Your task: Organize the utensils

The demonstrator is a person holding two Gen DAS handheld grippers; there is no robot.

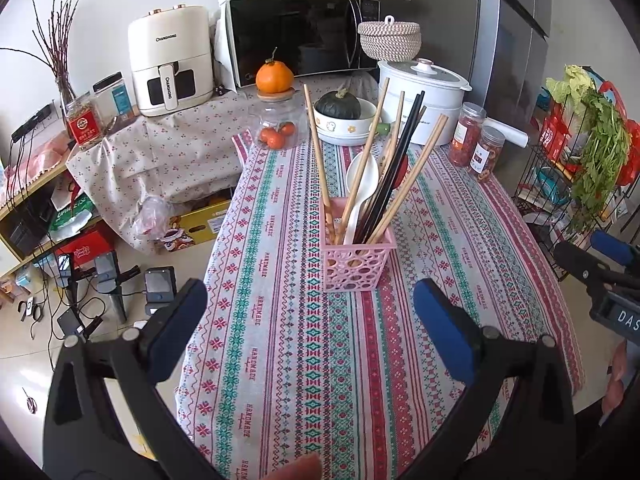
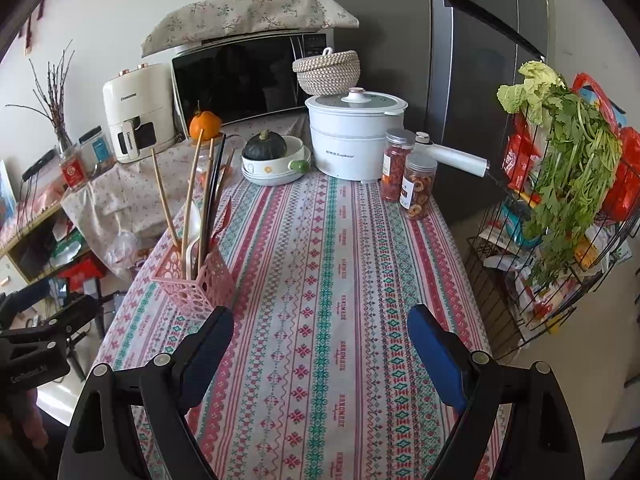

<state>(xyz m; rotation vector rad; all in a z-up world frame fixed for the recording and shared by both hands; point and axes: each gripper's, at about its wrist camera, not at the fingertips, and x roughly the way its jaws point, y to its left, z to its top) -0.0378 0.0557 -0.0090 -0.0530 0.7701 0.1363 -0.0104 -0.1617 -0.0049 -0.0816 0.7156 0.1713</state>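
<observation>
utensils stand upright in the pink holder point(image 1: 357, 258), dead ahead of the left gripper point(image 1: 310, 308); both it and the right gripper point(image 2: 320, 330) gape, spread and empty.

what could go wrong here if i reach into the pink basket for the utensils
1. The pink basket looks light and top-heavy with the long chopsticks leaning outward; pulling one sideways might tip it.
2. The white spoon sits tangled among the sticks, so lifting it could drag others out.
3. The basket stands near the tablecloth edge in the right wrist view; a nudge from the open left tongs may push it off.
</observation>
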